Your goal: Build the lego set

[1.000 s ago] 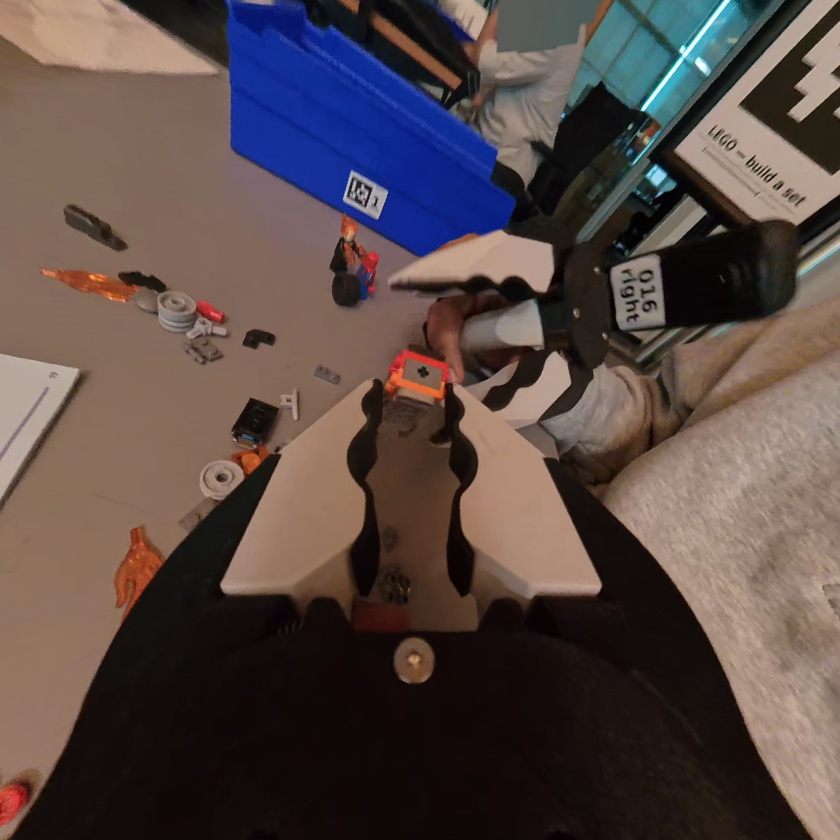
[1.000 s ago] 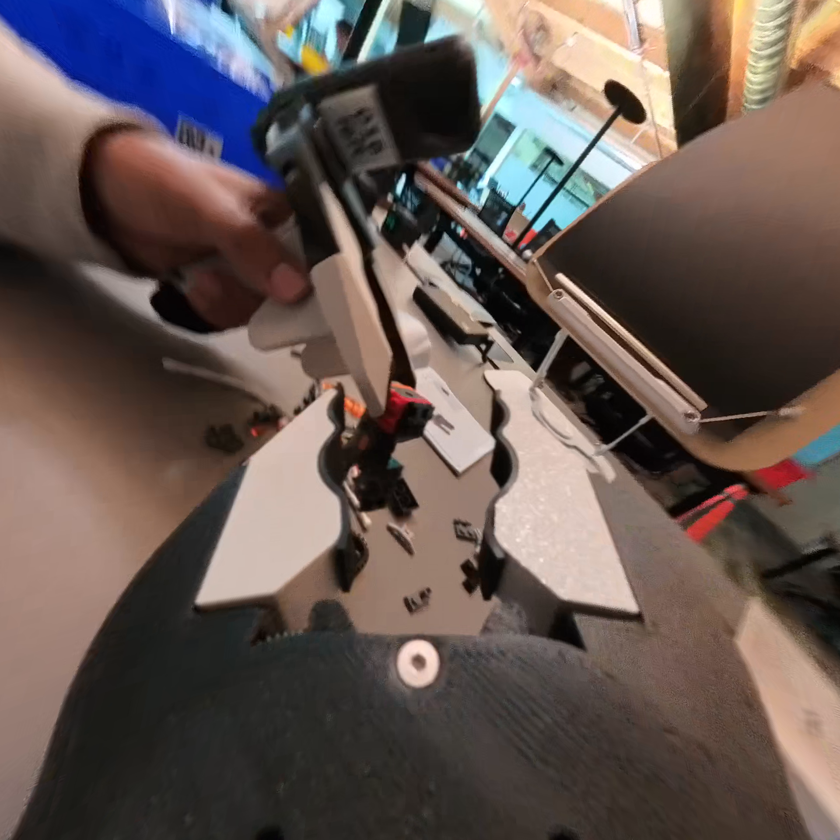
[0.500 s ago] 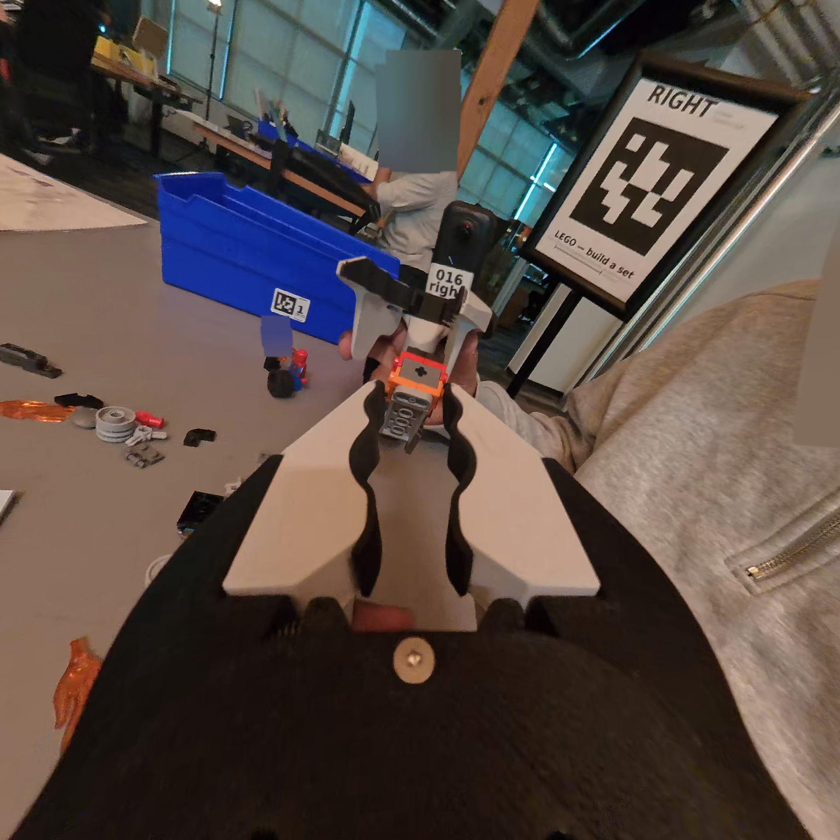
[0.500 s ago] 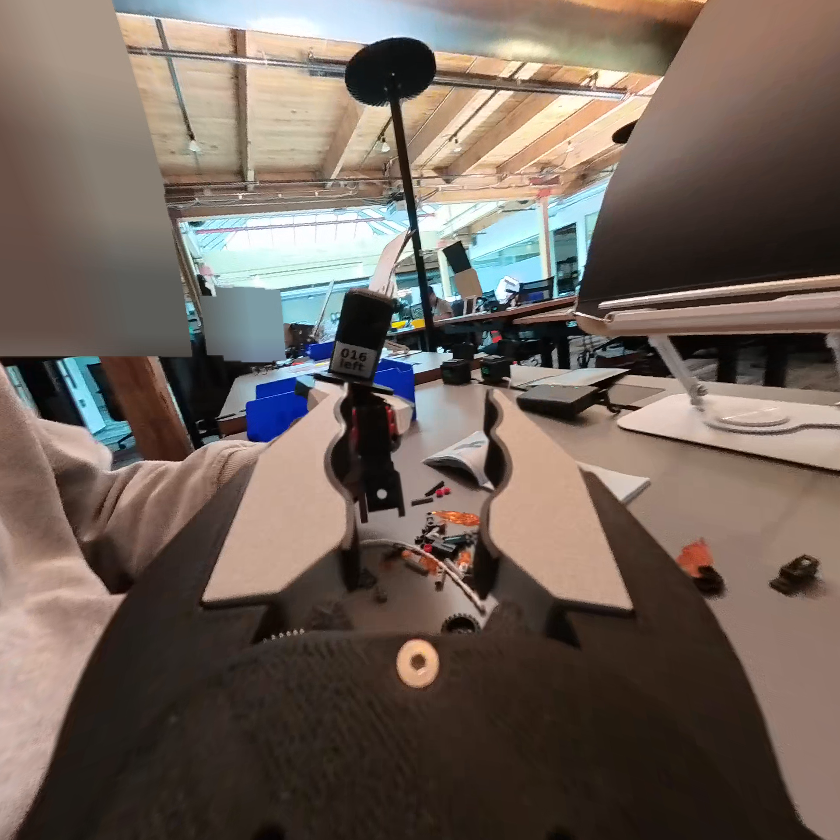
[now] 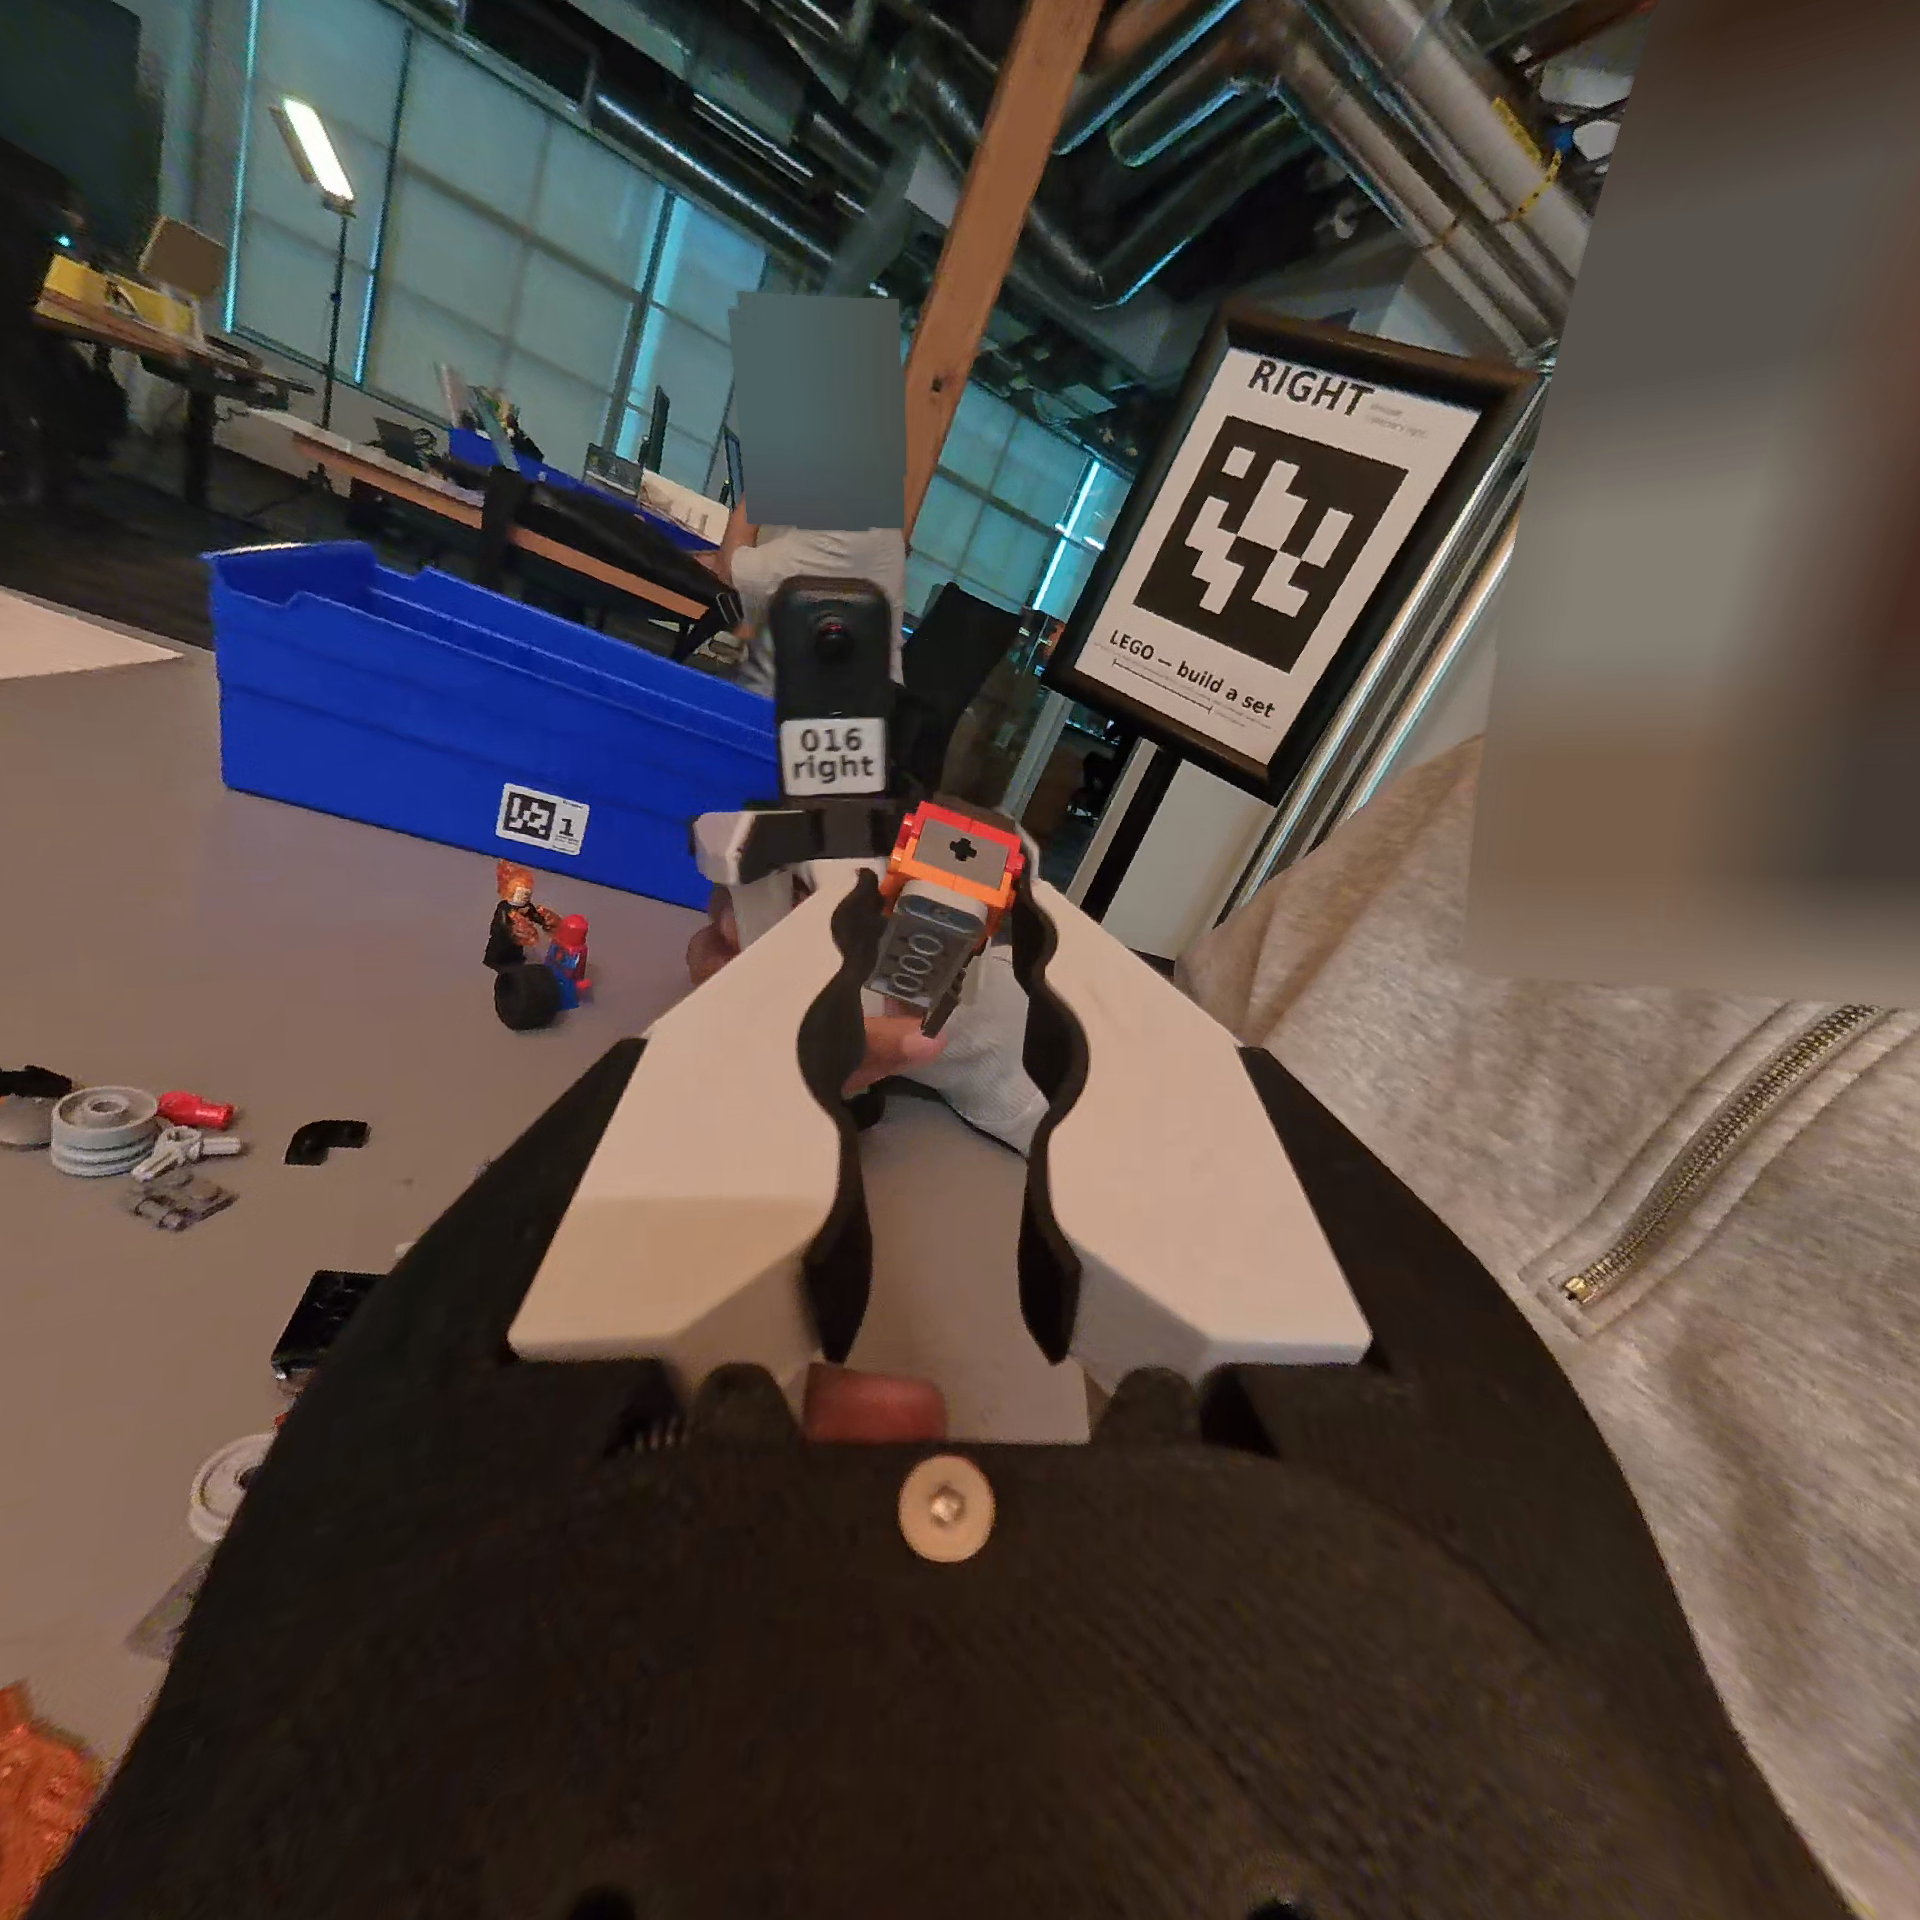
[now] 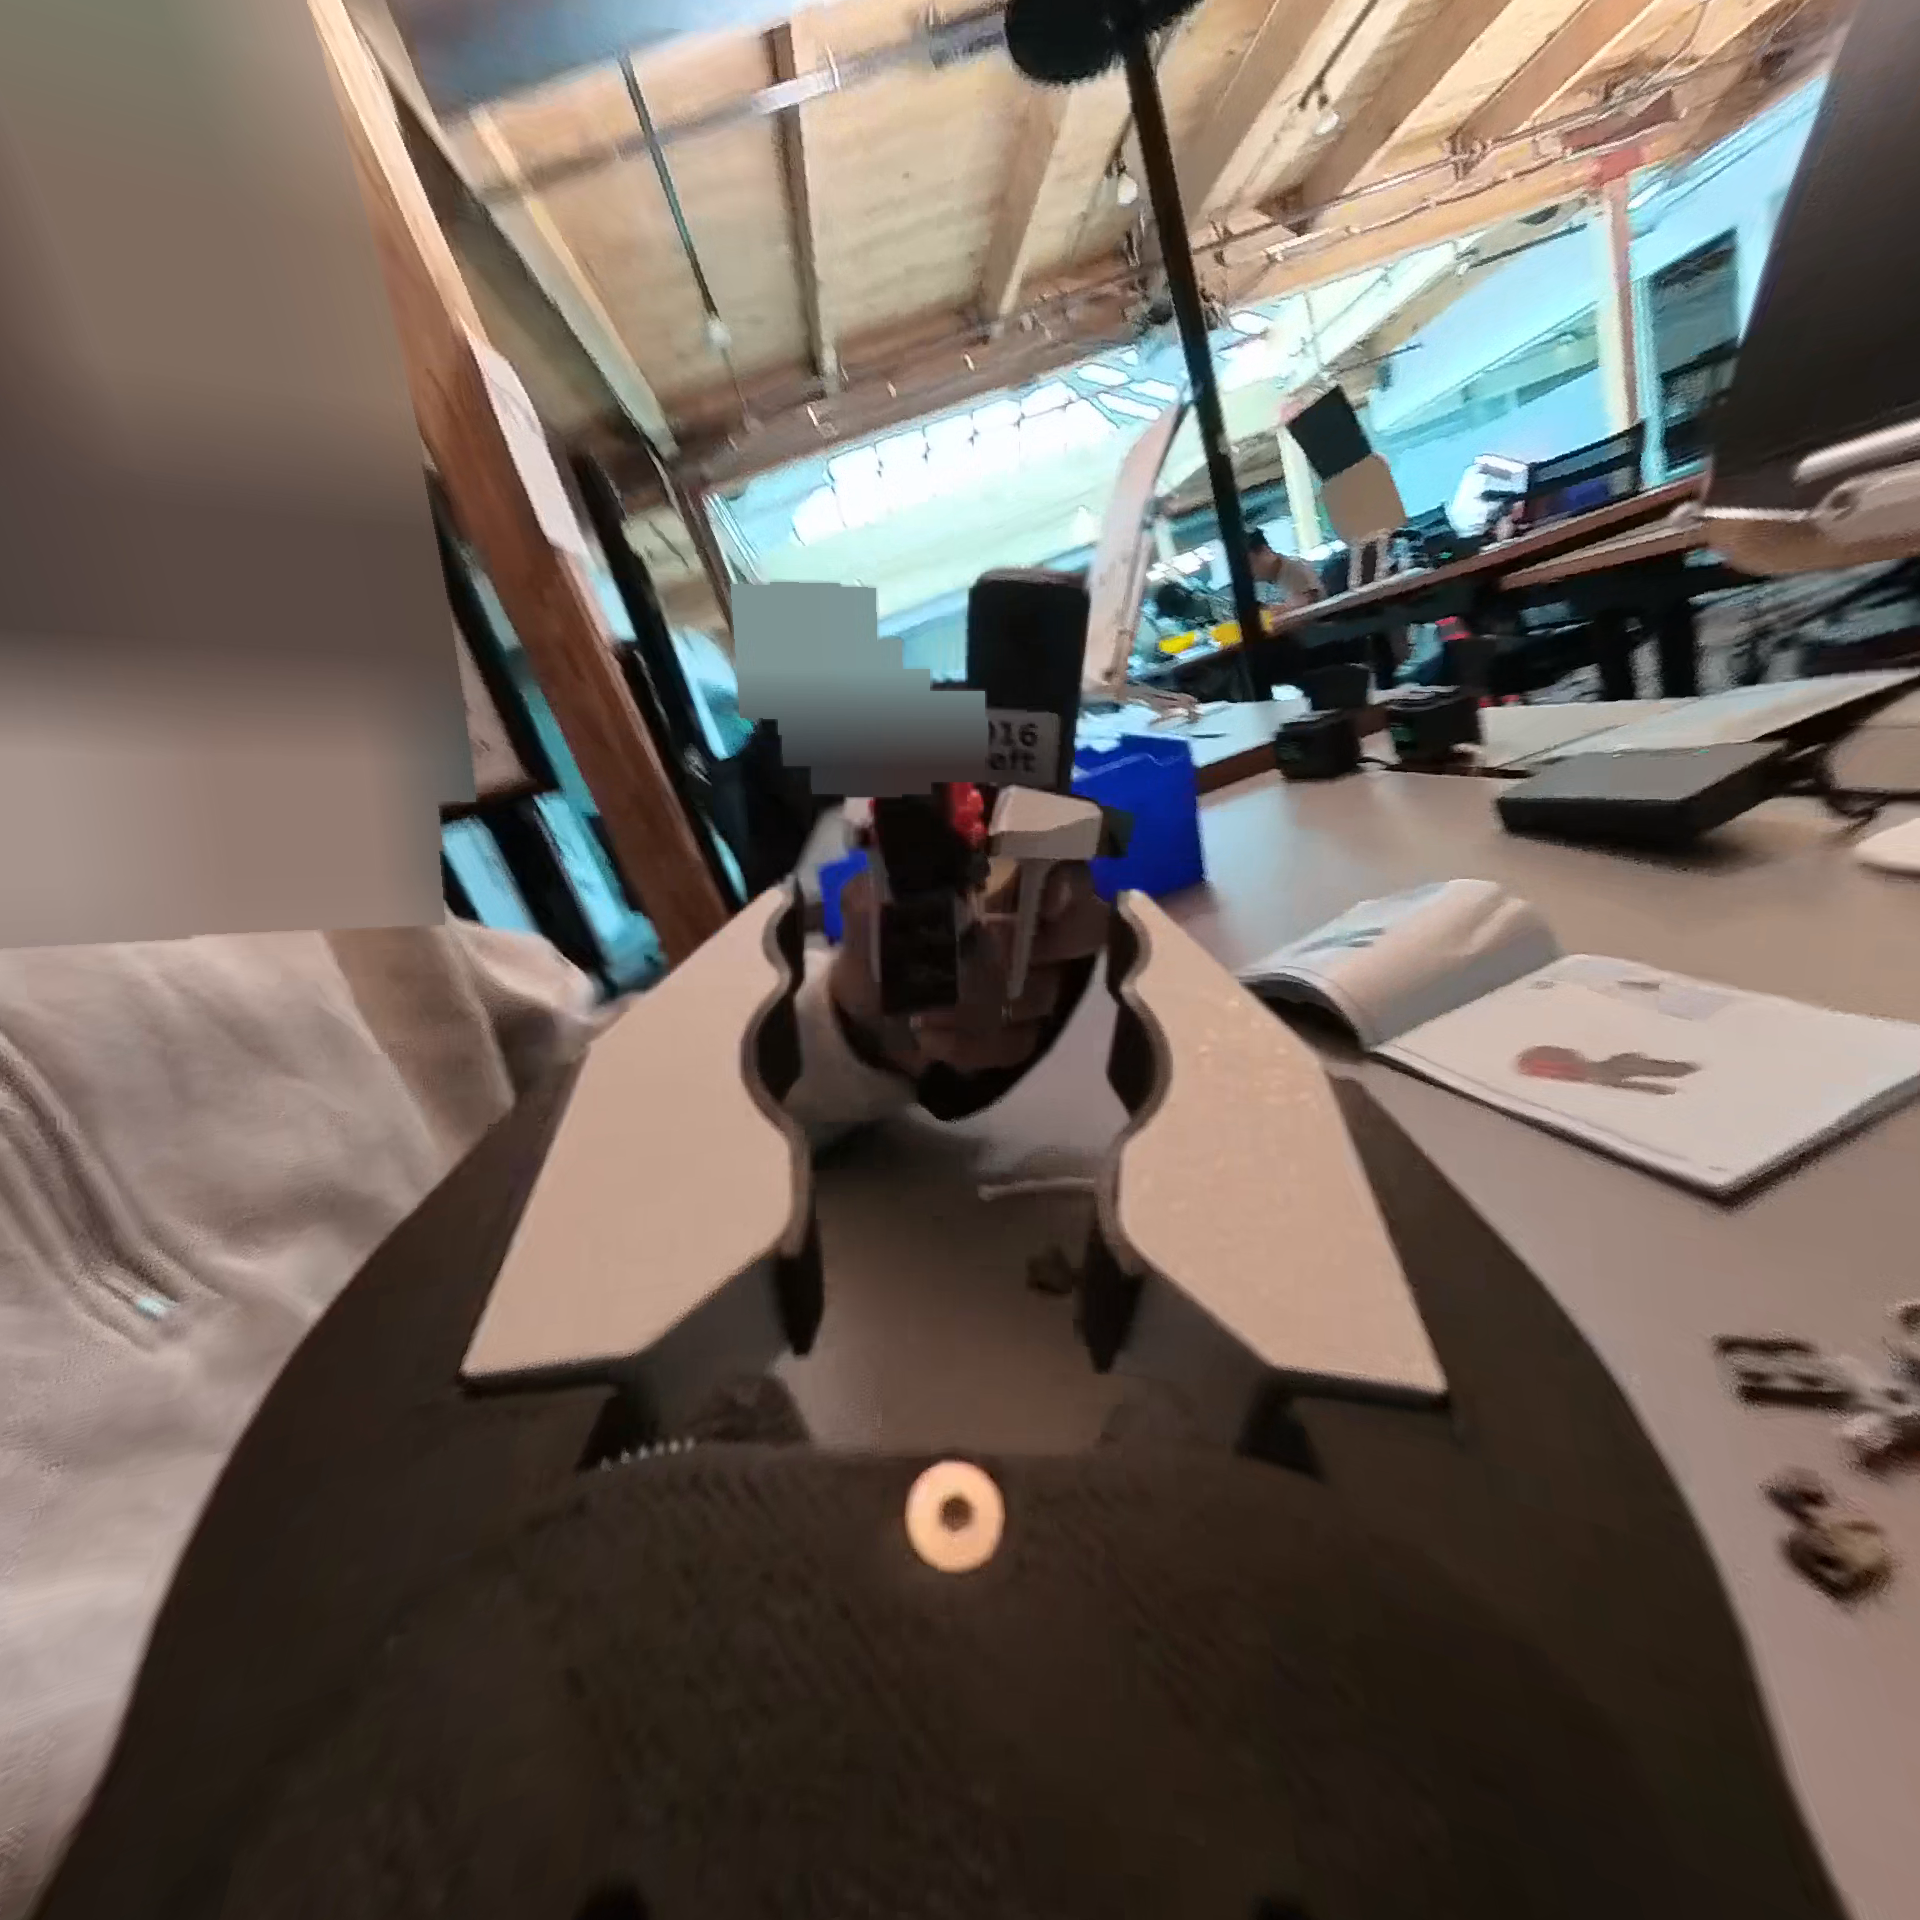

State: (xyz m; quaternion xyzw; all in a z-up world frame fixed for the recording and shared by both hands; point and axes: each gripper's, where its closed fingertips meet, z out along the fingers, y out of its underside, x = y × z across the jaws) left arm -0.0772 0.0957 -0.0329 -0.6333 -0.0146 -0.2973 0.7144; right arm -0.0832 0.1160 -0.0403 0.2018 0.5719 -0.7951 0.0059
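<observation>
Left tool (image 5: 940,914) clamps the sub-assembly (image 5: 940,904); right tool (image 6: 951,914), jaws apart, should close squarely, without twisting.

Left gripper (image 5: 940,904) faces right gripper (image 5: 790,862) just ahead, so no way fwd. Lego assembly (image 5: 940,914) fills its tips. Bare table (image 5: 260,935) to its left as far as minifigs (image 5: 540,935) & blue bin (image 5: 468,707); sleeve (image 5: 1558,1195) blocks right.
</observation>
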